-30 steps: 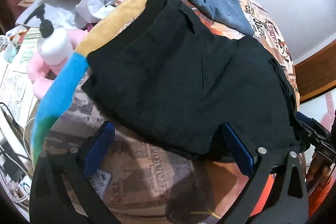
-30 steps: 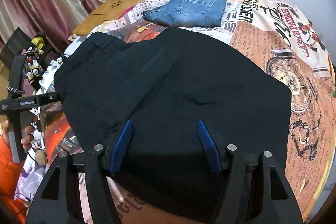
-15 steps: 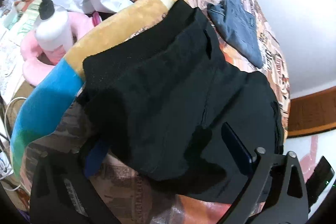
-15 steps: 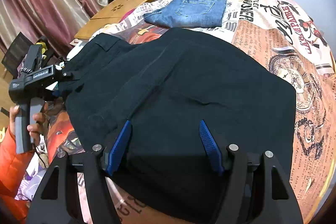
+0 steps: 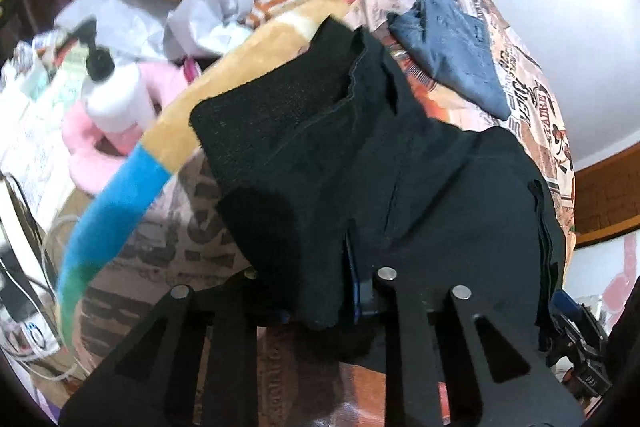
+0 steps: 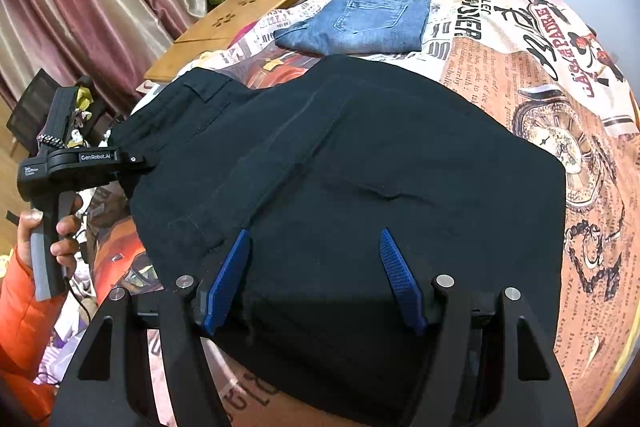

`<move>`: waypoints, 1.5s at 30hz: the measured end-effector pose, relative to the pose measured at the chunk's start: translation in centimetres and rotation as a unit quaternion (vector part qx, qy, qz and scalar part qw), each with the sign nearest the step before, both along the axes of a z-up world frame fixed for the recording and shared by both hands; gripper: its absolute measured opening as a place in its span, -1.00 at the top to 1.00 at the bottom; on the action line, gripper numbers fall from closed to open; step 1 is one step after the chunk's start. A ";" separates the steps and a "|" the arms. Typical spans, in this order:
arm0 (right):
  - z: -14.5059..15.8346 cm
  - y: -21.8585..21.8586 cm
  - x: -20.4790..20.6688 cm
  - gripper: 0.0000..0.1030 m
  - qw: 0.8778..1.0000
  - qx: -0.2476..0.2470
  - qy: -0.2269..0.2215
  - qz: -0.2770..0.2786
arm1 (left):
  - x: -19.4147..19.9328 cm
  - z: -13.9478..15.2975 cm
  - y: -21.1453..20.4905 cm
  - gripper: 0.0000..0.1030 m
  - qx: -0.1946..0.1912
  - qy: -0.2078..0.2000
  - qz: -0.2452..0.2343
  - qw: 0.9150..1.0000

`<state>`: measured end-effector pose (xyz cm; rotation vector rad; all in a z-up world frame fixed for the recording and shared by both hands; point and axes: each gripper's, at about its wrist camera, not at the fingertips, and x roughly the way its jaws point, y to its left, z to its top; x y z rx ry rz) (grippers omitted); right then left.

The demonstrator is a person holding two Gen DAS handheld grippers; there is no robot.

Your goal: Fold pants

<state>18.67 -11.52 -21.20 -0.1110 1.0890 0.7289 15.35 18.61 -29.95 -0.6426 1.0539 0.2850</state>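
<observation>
Item: black pants, lying spread on the patterned bedspread, already doubled at least once. Left gripper: jaws are being held narrow, clamped on a lifted corner of the fabric at the waistband end. Right gripper: jaws are being held wide above the near edge, gripping nothing. Folded jeans are lying beyond. Progress is judged partial; the final fold is being started, not yet completed.

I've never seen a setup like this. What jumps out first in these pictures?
The big black pants spread across the newspaper-print bedspread dominate. The left gripper has its jaws clamped on a bunched corner, while the right gripper hovers open. Folded blue jeans lie beyond.
</observation>
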 end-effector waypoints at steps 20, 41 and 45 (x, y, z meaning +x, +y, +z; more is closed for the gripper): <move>2.4 -11.2 -0.7 -0.24 0.989 0.029 -0.004 -0.143 | 6.1 16.0 -11.8 0.66 0.125 -0.175 -0.172 0.961; -1.7 -14.8 -1.8 -0.27 0.983 0.033 0.033 -0.177 | 9.1 9.1 -35.0 0.66 0.070 -0.079 -0.455 0.884; -1.4 -15.5 -2.4 -0.27 0.982 0.038 0.033 -0.182 | 8.9 6.7 -35.6 0.63 0.059 -0.047 -0.469 0.880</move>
